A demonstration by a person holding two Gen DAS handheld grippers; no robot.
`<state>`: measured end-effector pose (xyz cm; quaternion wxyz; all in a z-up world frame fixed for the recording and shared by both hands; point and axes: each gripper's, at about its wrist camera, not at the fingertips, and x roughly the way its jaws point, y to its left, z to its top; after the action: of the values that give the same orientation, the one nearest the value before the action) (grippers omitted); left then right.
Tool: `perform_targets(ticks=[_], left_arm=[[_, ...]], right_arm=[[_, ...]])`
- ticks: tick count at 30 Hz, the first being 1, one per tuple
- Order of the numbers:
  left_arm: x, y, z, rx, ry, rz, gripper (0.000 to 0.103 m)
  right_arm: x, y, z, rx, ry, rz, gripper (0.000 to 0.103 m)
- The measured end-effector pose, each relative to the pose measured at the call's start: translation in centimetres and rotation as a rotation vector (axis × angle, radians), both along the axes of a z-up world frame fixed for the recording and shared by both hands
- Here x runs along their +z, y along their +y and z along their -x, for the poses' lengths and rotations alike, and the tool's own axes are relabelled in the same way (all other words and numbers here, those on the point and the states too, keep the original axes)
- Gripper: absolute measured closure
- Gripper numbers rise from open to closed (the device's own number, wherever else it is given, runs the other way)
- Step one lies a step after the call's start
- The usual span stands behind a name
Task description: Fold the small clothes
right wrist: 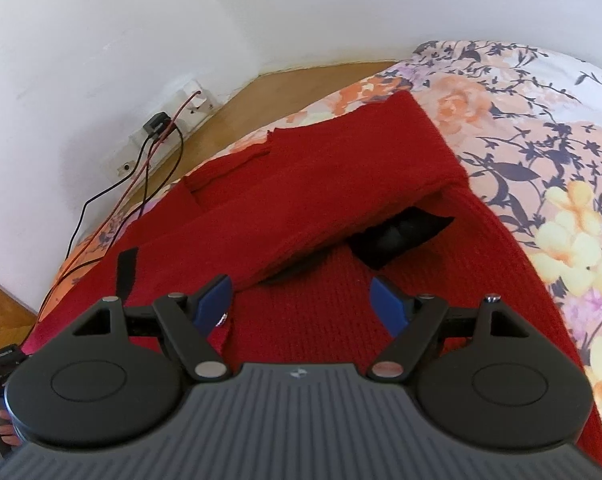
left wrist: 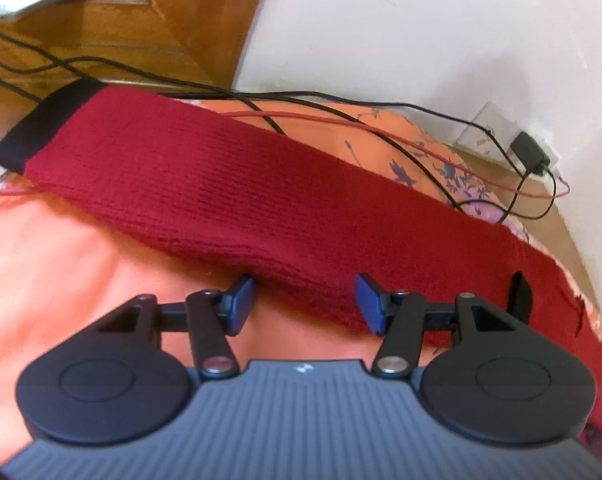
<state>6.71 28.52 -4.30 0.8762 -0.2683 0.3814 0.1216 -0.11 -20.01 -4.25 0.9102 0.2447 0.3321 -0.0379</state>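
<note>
Red knitted sweater: lies flat on the floral orange-and-white bedsheet, body spread across the middle of the right wrist view. One sleeve is folded over the body, its black ribbed cuff resting on the red knit at about 1 o'clock from the right gripper. The other red knitted sleeve stretches straight out in the left wrist view, from 4 o'clock up toward 10 o'clock, ending in a black ribbed cuff at the far left.

Right gripper: blue-padded fingers spread apart, holding nothing, poised over the sweater body; whether the pads touch the knit cannot be told.

Left gripper: blue-padded fingers spread apart, holding nothing, at the near edge of the outstretched sleeve, the sleeve's edge lying between the two pads.

Black and red cables: trail over the sheet beyond the sleeve at 12 to 2 o'clock, running to a black plug in a white wall socket.

White wall: behind the bed; wooden furniture at 11 o'clock in the left wrist view
</note>
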Motion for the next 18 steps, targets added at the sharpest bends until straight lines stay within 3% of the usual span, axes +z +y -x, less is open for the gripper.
perform_targets(ticks=[8, 18], left_arm=[[0.3, 1.5, 1.8, 0.042, 0.007, -0.003, 0.046], [-0.6, 3.2, 1.5, 0.095, -0.127, 0.037, 0.046]], right_arm=[[-0.1, -0.3, 0.8, -0.027, 0.01, 0.004, 0.021], [-1.1, 0.0, 0.6, -0.035, 0.042, 0.002, 0.021]])
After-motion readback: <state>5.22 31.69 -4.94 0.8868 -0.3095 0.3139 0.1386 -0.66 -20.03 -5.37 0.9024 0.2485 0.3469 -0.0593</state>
